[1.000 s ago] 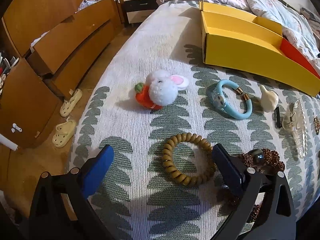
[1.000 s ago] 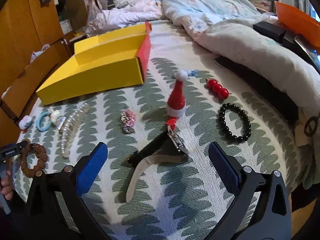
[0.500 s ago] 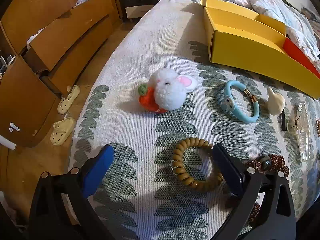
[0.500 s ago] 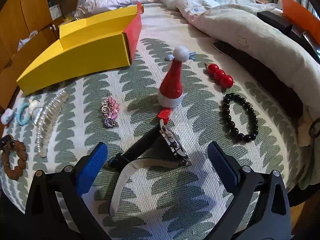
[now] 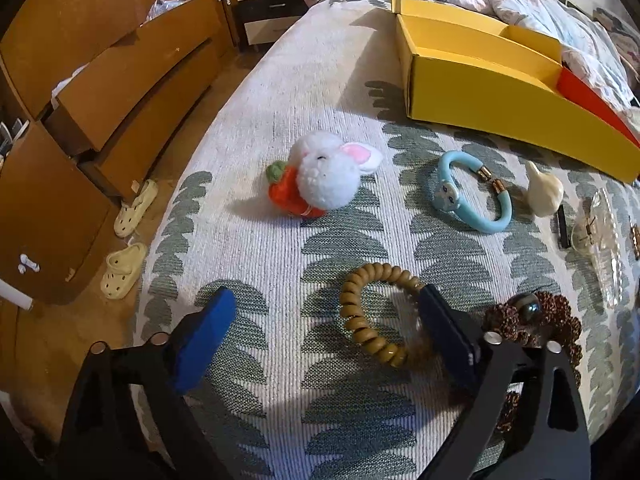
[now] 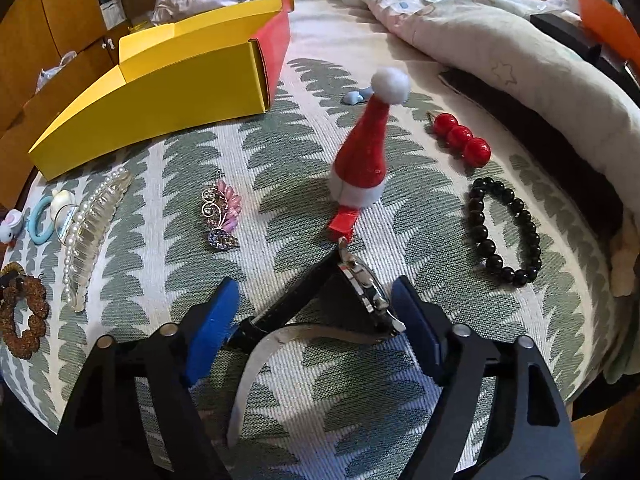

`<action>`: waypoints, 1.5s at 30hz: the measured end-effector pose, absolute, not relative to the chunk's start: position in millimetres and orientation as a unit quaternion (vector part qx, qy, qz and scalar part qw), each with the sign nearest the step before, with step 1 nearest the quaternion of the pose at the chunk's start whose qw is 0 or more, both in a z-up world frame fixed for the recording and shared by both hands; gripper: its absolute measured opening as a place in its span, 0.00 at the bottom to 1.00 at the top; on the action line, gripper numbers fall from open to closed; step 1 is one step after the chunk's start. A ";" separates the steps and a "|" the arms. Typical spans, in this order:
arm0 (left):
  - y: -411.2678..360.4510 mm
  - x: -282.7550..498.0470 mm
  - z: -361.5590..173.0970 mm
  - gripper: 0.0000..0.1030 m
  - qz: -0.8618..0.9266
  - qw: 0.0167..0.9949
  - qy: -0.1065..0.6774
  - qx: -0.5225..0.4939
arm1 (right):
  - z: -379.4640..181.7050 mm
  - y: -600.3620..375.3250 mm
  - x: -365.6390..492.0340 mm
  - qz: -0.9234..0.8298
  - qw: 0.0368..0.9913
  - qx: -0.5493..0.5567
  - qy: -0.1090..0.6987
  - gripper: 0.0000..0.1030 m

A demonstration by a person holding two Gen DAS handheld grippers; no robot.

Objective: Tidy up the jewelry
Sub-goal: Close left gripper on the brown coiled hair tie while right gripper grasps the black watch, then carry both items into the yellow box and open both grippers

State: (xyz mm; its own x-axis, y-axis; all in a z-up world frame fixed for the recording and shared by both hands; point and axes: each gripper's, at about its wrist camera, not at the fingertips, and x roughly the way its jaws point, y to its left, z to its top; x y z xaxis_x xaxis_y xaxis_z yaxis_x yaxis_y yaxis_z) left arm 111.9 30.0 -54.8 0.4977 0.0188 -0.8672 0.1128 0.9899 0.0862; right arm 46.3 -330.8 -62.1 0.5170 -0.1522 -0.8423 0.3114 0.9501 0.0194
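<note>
Both grippers closing: left gripper [image 5: 326, 330] should centre its wide, empty jaws on the coil band [image 5: 380, 314] (now off-centre); right gripper [image 6: 316, 320] straddles the watch [image 6: 362, 294], not yet gripped.

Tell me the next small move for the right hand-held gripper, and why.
Probably finish closing on the wristwatch. The right hand-held gripper is closing with the watch case between its pads; the right pad is nearly at the case, while the left pad is near the strap.
</note>
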 end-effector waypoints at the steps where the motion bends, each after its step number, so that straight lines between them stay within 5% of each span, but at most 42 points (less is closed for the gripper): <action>1: 29.6 111.5 -55.8 0.79 -0.026 0.863 0.500 0.069 | -61.9 -330.6 46.2 -0.132 0.867 0.085 0.472 0.67; 8: 31.8 106.4 -51.7 0.51 -0.030 0.870 0.487 0.076 | -60.4 -331.8 41.6 -0.124 0.869 0.097 0.468 0.57; 11: 34.0 105.0 -50.2 0.30 -0.035 0.873 0.481 0.074 | -59.7 -331.2 39.6 -0.119 0.871 0.099 0.467 0.53; 17: 37.0 105.1 -48.3 0.12 -0.046 0.874 0.479 0.061 | -57.1 -332.8 35.1 -0.111 0.873 0.115 0.461 0.37; 45: 25.3 93.7 26.0 0.09 -0.105 0.904 0.415 0.023 | 26.7 -326.9 -3.7 -0.058 0.914 0.152 0.373 0.27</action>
